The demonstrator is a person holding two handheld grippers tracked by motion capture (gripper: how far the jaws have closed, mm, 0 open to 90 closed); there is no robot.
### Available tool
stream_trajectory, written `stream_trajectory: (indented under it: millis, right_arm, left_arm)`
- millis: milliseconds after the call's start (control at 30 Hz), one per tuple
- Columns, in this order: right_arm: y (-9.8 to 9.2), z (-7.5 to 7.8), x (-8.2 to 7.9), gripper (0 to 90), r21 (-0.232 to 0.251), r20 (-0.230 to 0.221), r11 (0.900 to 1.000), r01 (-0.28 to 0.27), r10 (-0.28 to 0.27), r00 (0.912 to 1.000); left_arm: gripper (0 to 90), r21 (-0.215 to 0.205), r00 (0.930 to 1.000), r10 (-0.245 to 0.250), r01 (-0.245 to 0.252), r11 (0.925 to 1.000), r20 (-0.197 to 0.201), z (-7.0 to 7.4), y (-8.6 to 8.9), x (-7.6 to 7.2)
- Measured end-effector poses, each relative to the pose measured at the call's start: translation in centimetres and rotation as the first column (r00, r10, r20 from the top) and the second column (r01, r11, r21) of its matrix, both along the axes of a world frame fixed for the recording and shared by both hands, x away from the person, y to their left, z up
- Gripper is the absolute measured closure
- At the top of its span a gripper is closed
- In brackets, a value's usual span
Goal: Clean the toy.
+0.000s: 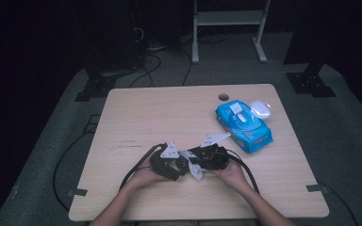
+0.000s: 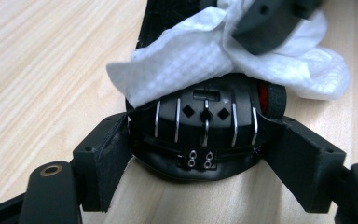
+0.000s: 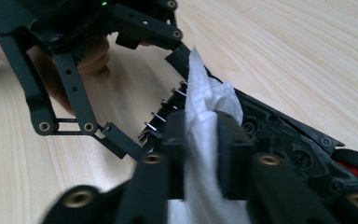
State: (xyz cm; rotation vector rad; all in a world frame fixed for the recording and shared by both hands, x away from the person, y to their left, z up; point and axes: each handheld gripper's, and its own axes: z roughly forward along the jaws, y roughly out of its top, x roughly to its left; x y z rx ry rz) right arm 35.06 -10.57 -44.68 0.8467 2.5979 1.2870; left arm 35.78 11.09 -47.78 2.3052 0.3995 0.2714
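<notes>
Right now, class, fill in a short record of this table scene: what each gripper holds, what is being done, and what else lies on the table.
left gripper: shut on the black toy car, jaws clamping its two sides
right gripper: jaws pinch the white wet wipe
work in hand: wipe pressed on the toy car, apparently cleaning it
car details: underside with metal contacts faces the left gripper view; red-hubbed wheel
elsewhere on the wooden table: blue wet-wipe pack, small white case behind it

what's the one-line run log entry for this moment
left gripper: shut on toy car | right gripper: shut on wet wipe, wiping car | wipes pack: far right
</notes>
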Motion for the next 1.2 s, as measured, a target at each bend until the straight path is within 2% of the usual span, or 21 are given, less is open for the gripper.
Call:
stream_trajectory:
  millis: [133, 200, 300, 433, 500, 567, 633, 700, 767, 900, 933, 1000, 1100, 1167, 1200]
  right_arm:
    - [-0.2, 0.5, -0.4, 59.1, -0.057, 0.08, 0.998, 0.021, -0.016, 0.9967]
    - [-0.8, 1.1, -0.7, 58.8, -0.066, 0.111, 0.997, 0.034, -0.027, 0.9934]
    - [-1.7, 1.4, -1.0, 58.3, -0.037, 0.112, 0.999, 0.025, -0.021, 0.9935]
    - [-1.4, 1.0, -1.3, 60.0, -0.074, 0.135, 0.997, 0.019, -0.009, 0.9908]
    - [-0.9, 0.7, -1.5, 63.5, -0.099, 0.167, 0.995, 0.024, -0.007, 0.9859]
    - [-0.5, 0.4, -1.5, 65.0, -0.119, 0.168, 0.993, 0.016, 0.004, 0.9857]
    - [-0.2, 0.0, -1.4, 67.3, -0.127, 0.158, 0.992, 0.021, -0.001, 0.9874]
    - [-0.1, -0.2, -1.2, 68.9, -0.116, 0.147, 0.993, 0.019, -0.002, 0.9891]
    - [0.0, -0.2, -1.1, 74.3, -0.109, 0.143, 0.994, 0.018, -0.002, 0.9898]
    - [-0.4, -0.2, -0.6, 79.6, -0.072, 0.092, 0.997, 0.019, -0.012, 0.9957]
    - [-0.6, -0.2, -0.3, 80.6, -0.053, 0.065, 0.998, 0.025, -0.021, 0.9976]
    - [-0.6, -0.2, -0.3, 81.5, -0.05, 0.052, 0.998, 0.027, -0.024, 0.9983]
    - [0.2, -0.1, -0.6, 81.7, -0.028, 0.042, 1.0, -0.001, 0.002, 0.9991]
    - [1.1, 0.0, -0.9, 81.7, -0.005, 0.03, 0.999, -0.035, 0.035, 0.9989]
    - [1.7, 0.0, -1.0, 81.7, -0.004, 0.024, 0.999, -0.054, 0.054, 0.9983]
  left_arm:
    - [23.4, -0.012, 1.0, -0.004, 0.004, 0.9999, 0.003, 0.2, 0.1, 0.0]
    - [23.4, -0.011, 1.0, -0.006, 0.006, 0.9999, 0.003, 0.2, 0.1, 0.1]
    - [23.4, 0.002, 1.0, -0.006, 0.006, 1.0, 0.005, 0.0, 0.0, 0.1]
    - [23.4, 0.01, 0.9999, -0.008, 0.008, 0.9999, 0.008, 0.1, 0.0, 0.1]
    - [23.4, 0.007, 0.9999, -0.006, 0.006, 1.0, 0.009, 0.1, 0.0, 0.0]
    - [23.2, -0.001, 1.0, -0.004, 0.004, 1.0, 0.004, 0.1, 0.0, 0.1]
    - [23.0, 0.003, 1.0, -0.005, 0.005, 1.0, -0.005, 0.1, -0.1, 0.2]
    - [22.6, 0.01, 1.0, 0.0, 0.0, 1.0, -0.007, 0.0, -0.2, 0.3]
    - [22.0, 0.005, 0.9997, 0.011, -0.011, 0.9999, -0.019, 0.0, -0.3, 0.4]
    - [21.9, -0.002, 0.9996, 0.015, -0.015, 0.9999, -0.022, 0.0, -0.5, 0.5]
    - [22.4, 0.004, 0.9999, 0.008, -0.008, 1.0, -0.014, 0.1, -0.5, 0.4]
    - [22.9, 0.012, 0.9999, 0.007, -0.007, 0.9999, 0.014, 0.1, -0.7, 0.2]
    - [23.5, -0.005, 0.9998, -0.004, 0.004, 1.0, 0.017, 0.3, -0.9, 0.1]
    - [23.7, 0.019, 0.9994, -0.014, 0.014, 0.9997, 0.032, 0.3, -1.1, 0.0]
    - [23.7, 0.017, 0.9994, -0.012, 0.011, 0.9998, 0.033, 0.2, -1.1, 0.0]
